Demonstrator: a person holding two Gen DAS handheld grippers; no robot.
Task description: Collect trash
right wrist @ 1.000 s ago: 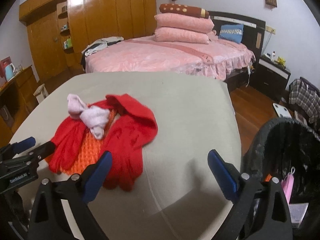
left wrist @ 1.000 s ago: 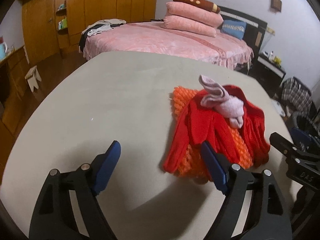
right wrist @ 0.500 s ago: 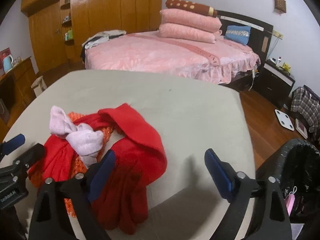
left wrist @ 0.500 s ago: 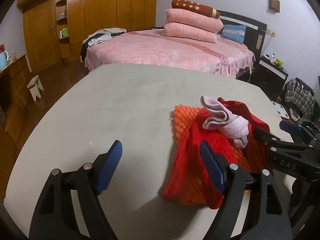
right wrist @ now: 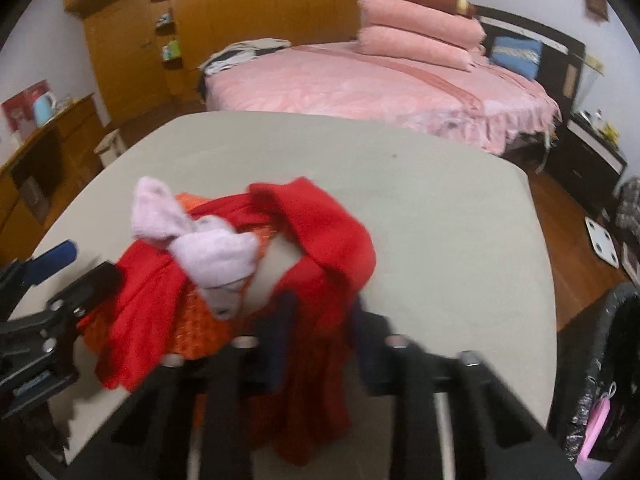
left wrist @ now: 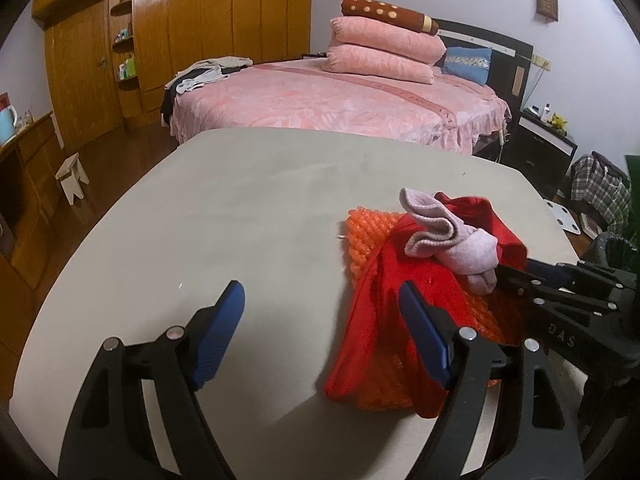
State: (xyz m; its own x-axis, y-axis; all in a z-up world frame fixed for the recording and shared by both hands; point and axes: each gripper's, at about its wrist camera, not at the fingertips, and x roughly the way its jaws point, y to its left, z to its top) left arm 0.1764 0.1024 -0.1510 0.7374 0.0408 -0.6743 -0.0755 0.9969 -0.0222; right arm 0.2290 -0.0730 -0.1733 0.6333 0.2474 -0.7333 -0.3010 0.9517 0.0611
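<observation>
A pile lies on the grey table (left wrist: 240,232): a red cloth (left wrist: 376,312), an orange bumpy mat (left wrist: 364,232) under it and a pink sock (left wrist: 460,244) on top. My left gripper (left wrist: 320,320) is open, low over the table, its right finger at the pile's left edge. My right gripper (right wrist: 316,328) is motion-blurred, its jaws closed narrow around the red cloth's (right wrist: 332,240) near end. It also shows in the left wrist view (left wrist: 532,276) at the pile's right side. The sock (right wrist: 208,252) and mat (right wrist: 200,320) show in the right wrist view.
A black-lined trash bin (right wrist: 604,376) stands off the table's right edge, with pink trash inside. A pink bed (left wrist: 328,108) lies beyond the table. Wooden wardrobes (left wrist: 200,28) line the back wall. A small white stool (left wrist: 72,176) stands on the floor at left.
My right gripper has moved left onto the pile and closed from wide open onto the red cloth. My left gripper has stayed open, shifting slightly back.
</observation>
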